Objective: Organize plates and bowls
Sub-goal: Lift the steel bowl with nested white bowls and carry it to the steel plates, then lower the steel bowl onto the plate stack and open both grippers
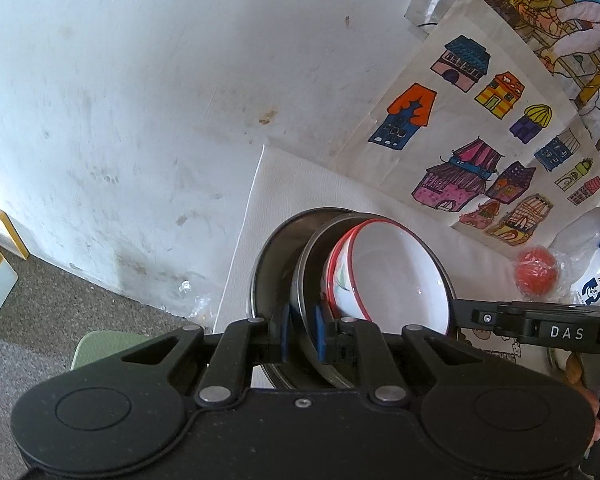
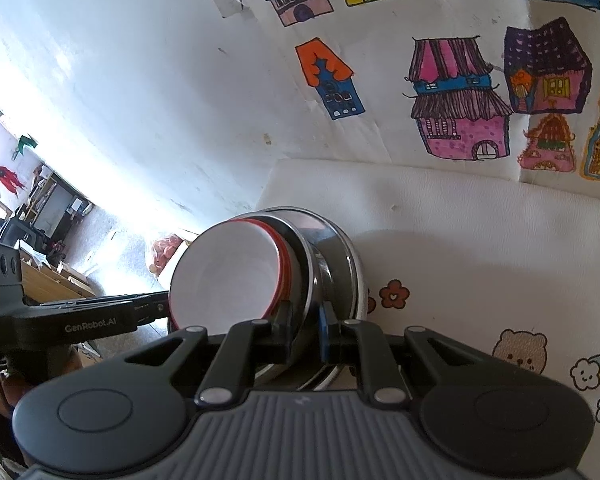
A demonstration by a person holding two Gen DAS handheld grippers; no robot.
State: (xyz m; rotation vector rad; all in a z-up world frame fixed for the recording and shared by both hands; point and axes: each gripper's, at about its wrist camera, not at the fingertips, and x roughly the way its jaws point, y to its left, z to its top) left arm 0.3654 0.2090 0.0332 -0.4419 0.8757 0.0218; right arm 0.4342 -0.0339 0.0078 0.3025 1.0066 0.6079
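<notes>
A stack of dishes is tilted between both grippers over the left end of the white table. The stack is a steel bowl [image 1: 305, 276] with red-rimmed white bowls [image 1: 396, 276] nested in it, and a wider steel plate [image 1: 268, 264] behind. My left gripper [image 1: 302, 322] is shut on the steel bowl's rim, one blue pad on each side. My right gripper [image 2: 306, 322] is shut on the opposite side of the same steel bowl [image 2: 320, 256], next to the white bowls [image 2: 228, 276]. Each gripper shows in the other's view: the right gripper [image 1: 460, 312], the left gripper [image 2: 156, 308].
Coloured house drawings [image 1: 480, 140] hang on the white wall behind. A white table cover [image 2: 480, 248] with cartoon stickers lies under the stack. A red ball [image 1: 537, 272] and a white-and-blue bottle [image 1: 596, 276] stand to the right. A green seat [image 1: 100, 344] sits below left.
</notes>
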